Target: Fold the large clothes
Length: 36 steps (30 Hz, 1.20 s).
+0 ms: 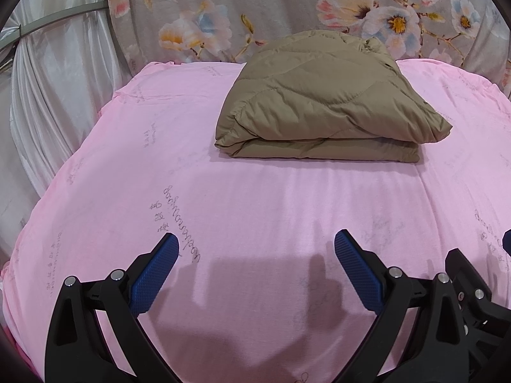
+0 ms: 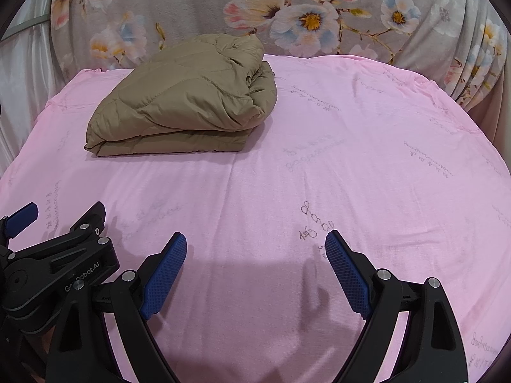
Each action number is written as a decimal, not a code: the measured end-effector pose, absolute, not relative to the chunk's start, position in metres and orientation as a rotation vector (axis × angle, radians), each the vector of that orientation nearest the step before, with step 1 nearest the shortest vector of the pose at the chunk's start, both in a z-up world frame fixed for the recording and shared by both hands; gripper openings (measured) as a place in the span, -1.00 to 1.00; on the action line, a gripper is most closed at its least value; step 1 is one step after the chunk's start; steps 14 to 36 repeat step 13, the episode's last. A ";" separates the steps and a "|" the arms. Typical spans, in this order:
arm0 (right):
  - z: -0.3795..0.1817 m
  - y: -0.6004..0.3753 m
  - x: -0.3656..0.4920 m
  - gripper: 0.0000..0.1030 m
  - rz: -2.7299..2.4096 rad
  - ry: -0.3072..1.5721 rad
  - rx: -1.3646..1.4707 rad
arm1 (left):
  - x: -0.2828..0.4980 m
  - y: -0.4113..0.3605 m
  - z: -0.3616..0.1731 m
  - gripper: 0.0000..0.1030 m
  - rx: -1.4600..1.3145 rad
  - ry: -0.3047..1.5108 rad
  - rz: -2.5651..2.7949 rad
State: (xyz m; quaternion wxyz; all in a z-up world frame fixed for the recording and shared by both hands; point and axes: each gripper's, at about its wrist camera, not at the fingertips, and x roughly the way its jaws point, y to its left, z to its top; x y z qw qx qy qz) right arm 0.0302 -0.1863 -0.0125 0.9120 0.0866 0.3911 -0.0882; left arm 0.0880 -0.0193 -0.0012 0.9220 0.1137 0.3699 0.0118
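A tan quilted padded jacket (image 1: pixel 322 102) lies folded into a thick rectangular bundle on the far part of the pink sheet (image 1: pixel 255 204). In the right wrist view the jacket (image 2: pixel 188 99) sits at the far left of the pink sheet (image 2: pixel 335 166). My left gripper (image 1: pixel 257 239) is open and empty, low over the near part of the sheet, well short of the jacket. My right gripper (image 2: pixel 255 239) is open and empty too, beside the left one, whose black body (image 2: pixel 54 255) shows at the lower left.
A floral grey curtain (image 1: pixel 255 9) hangs behind the bed, also in the right wrist view (image 2: pixel 303 9). White drapes (image 1: pixel 41 95) hang past the left edge of the bed. The sheet drops off at the left and right edges.
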 end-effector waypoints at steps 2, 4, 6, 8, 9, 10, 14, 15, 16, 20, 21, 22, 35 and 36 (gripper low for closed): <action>-0.013 -0.189 0.028 0.68 -0.184 0.806 0.180 | 0.088 -0.019 -0.001 0.84 0.235 0.759 0.021; -0.013 -0.190 0.029 0.68 -0.184 0.806 0.179 | 0.088 -0.020 -0.001 0.84 0.236 0.758 0.020; -0.013 -0.190 0.029 0.68 -0.184 0.805 0.178 | 0.088 -0.019 -0.001 0.84 0.236 0.758 0.018; -0.013 -0.190 0.029 0.68 -0.183 0.806 0.178 | 0.087 -0.020 0.000 0.83 0.241 0.755 0.022; -0.013 -0.192 0.028 0.68 -0.184 0.805 0.179 | 0.087 -0.021 0.000 0.82 0.241 0.754 0.021; -0.013 -0.190 0.028 0.68 -0.185 0.806 0.178 | 0.087 -0.021 0.000 0.81 0.241 0.754 0.019; -0.013 -0.191 0.028 0.68 -0.184 0.806 0.178 | 0.087 -0.021 0.000 0.81 0.242 0.754 0.018; -0.013 -0.191 0.028 0.68 -0.184 0.806 0.178 | 0.087 -0.021 0.000 0.81 0.242 0.754 0.018; -0.013 -0.191 0.028 0.68 -0.184 0.806 0.178 | 0.087 -0.021 0.000 0.81 0.242 0.754 0.018; -0.013 -0.191 0.028 0.68 -0.184 0.806 0.178 | 0.087 -0.021 0.000 0.81 0.242 0.754 0.018; -0.013 -0.191 0.028 0.68 -0.184 0.806 0.178 | 0.087 -0.021 0.000 0.81 0.242 0.754 0.018; -0.013 -0.191 0.028 0.68 -0.184 0.806 0.178 | 0.087 -0.021 0.000 0.81 0.242 0.754 0.018; -0.013 -0.191 0.028 0.68 -0.184 0.806 0.178 | 0.087 -0.021 0.000 0.81 0.242 0.754 0.018; -0.013 -0.191 0.028 0.68 -0.184 0.806 0.178 | 0.087 -0.021 0.000 0.81 0.242 0.754 0.018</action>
